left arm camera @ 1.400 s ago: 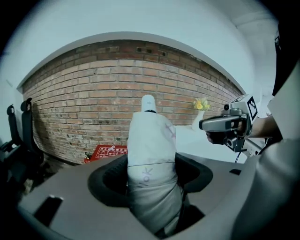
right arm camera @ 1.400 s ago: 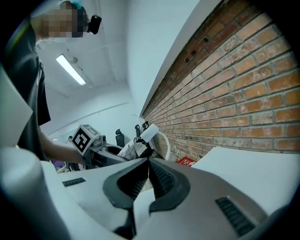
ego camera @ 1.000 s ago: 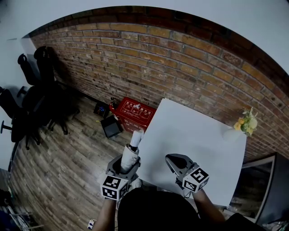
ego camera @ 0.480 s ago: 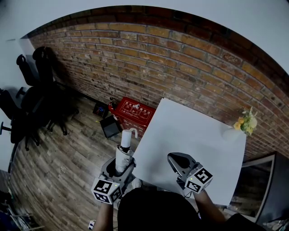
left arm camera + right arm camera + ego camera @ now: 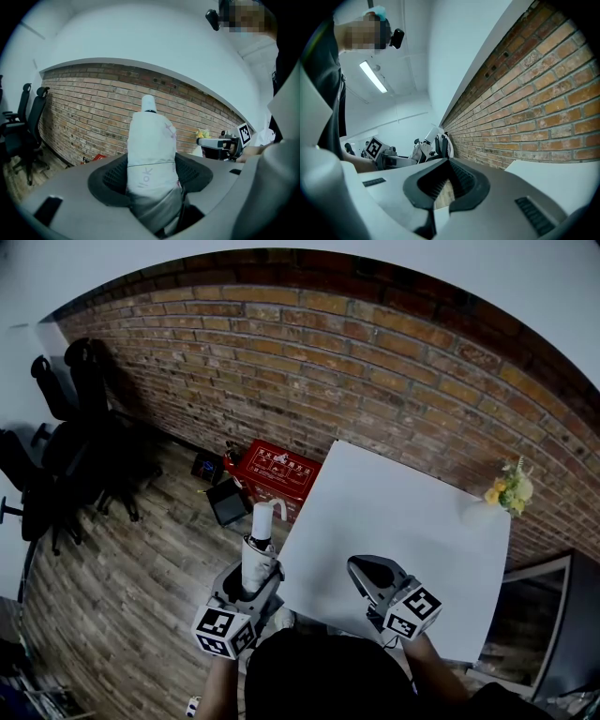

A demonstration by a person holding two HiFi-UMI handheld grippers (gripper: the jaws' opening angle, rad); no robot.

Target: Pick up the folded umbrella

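The folded umbrella [image 5: 256, 554] is white with a rounded white handle end at its top. It stands nearly upright in my left gripper [image 5: 251, 579], held in the air over the wooden floor just left of the white table [image 5: 403, 512]. In the left gripper view the umbrella [image 5: 151, 150] fills the gap between the dark pads [image 5: 108, 176], and the left gripper [image 5: 151, 176] is shut on its lower body. My right gripper [image 5: 362, 569] hovers over the table's near edge. Its jaws meet at the tips and hold nothing; the right gripper [image 5: 448, 174] shows only floor through the slit.
A small vase of yellow flowers [image 5: 507, 493] stands at the table's far right corner. On the floor by the brick wall are a red box [image 5: 274, 471] and a small black box [image 5: 228, 502]. Black office chairs [image 5: 66, 432] stand far left. A dark cabinet [image 5: 567, 634] flanks the table's right.
My left gripper has carried the umbrella a little left, away from the table edge, and the umbrella has gone from leaning to nearly upright. The right gripper has barely moved.
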